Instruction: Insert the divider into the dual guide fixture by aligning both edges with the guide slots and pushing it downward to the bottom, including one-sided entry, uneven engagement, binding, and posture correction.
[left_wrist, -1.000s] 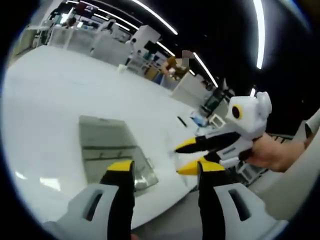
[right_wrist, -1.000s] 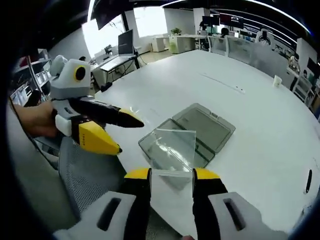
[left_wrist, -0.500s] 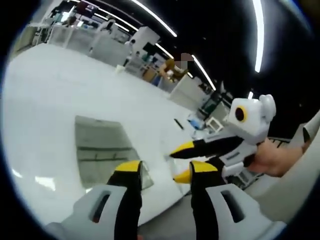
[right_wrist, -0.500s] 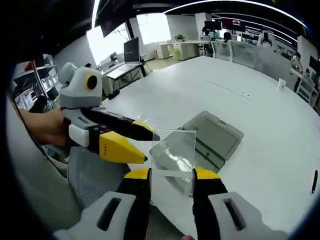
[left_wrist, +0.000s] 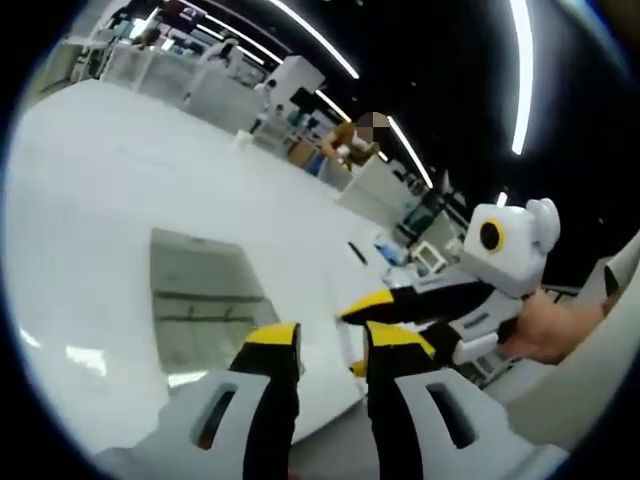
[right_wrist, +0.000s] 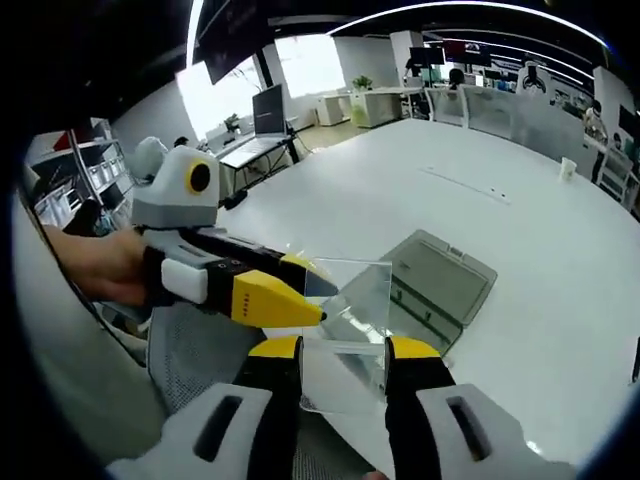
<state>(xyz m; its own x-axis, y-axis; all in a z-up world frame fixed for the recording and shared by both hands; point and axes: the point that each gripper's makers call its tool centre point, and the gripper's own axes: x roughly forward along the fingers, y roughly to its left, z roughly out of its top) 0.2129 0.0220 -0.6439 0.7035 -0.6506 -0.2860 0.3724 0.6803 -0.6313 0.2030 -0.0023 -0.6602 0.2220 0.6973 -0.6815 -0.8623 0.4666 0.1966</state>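
Right gripper view: the right gripper (right_wrist: 343, 352) holds the clear divider (right_wrist: 345, 320) upright between its two yellow-tipped jaws, which press on the sheet's lower side edges.
Divider position: raised above the near edge of the white counter (right_wrist: 560, 270), in front of the fixture and apart from it.
Fixture: the grey translucent dual guide fixture (right_wrist: 437, 283) lies flat and open on the counter, past the divider.
Left gripper: the left gripper (right_wrist: 310, 292) comes in from the left, held by a hand (right_wrist: 105, 272); its jaw tips close on the divider's upper left corner.
Left gripper view: the left gripper's (left_wrist: 331, 345) jaws stand close together; the sheet edge between them is hard to make out.
Chair: a grey mesh seat (right_wrist: 195, 355) sits under the left gripper.
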